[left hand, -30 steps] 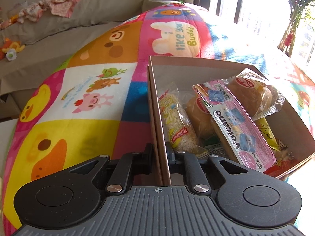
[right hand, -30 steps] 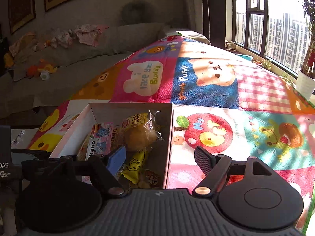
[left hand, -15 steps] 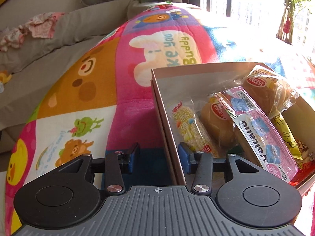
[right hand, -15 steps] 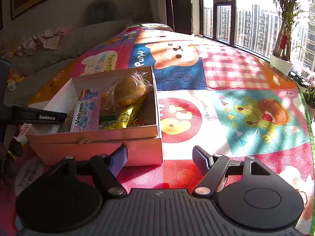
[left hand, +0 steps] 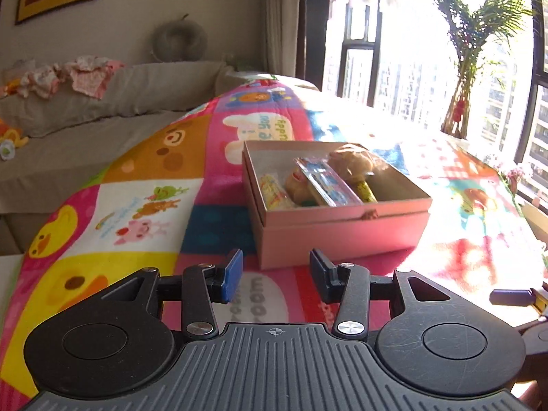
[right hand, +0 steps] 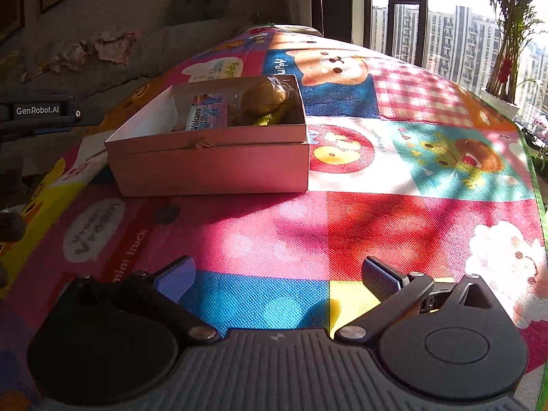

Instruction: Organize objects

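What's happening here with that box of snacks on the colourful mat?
A person holds a two-finger gripper in each hand, tidying up. The cardboard box sits on the play mat, open and filled with wrapped snacks, including a pink Volcano packet and a bagged bun. Both the left gripper and the right gripper are open, empty and short of the box, touching nothing.

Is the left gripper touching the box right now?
Apart. The left wrist view shows the open left gripper short of the box, with play mat visible between them.
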### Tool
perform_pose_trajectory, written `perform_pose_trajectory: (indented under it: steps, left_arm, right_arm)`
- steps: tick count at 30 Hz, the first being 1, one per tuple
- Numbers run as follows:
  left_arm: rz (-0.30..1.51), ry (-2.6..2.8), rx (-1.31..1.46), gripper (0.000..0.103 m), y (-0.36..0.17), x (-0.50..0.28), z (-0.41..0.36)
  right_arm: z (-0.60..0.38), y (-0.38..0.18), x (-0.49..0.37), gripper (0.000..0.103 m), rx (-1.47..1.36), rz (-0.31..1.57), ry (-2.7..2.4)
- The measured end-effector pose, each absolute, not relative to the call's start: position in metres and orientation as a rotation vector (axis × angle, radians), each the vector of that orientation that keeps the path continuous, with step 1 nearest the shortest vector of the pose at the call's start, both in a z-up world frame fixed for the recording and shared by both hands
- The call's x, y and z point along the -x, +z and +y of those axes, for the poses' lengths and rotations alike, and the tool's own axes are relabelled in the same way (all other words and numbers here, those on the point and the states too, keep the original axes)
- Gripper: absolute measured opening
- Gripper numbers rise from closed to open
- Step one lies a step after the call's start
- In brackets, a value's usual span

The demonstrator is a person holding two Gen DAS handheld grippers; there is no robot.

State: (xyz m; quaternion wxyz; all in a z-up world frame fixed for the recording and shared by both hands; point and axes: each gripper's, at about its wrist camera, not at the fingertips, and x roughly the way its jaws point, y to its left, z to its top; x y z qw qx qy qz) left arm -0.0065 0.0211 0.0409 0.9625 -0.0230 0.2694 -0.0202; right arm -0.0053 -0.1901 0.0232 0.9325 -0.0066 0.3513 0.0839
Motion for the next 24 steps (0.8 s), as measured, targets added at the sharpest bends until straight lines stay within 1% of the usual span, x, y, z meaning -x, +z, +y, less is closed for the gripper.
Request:
perform_pose_trajectory:
  steps: [3,7,10,24]
  left_arm:
    - [0.622,-0.069,0.034,0.048,0.018,0.023,0.006]
    - [0.671,-0.073,0.019,0.048,0.006,0.022,-0.008]
    - [0.644,-0.048,-0.012,0.05,0.002,0.026,-0.013]
    - [0.633,-0.027,0.043,0.049,-0.001,0.025,-0.008]
  right_arm:
    - [-0.187,0.017,0.012,0.103,0.027,0.733,0.167]
    - [-0.188,0.011,0.009,0.103,0.04,0.761,0.144]
    - [-0.192,0.006,0.013,0.103,0.03,0.699,0.154]
    - [-0.193,0.006,0.011,0.103,0.04,0.698,0.146]
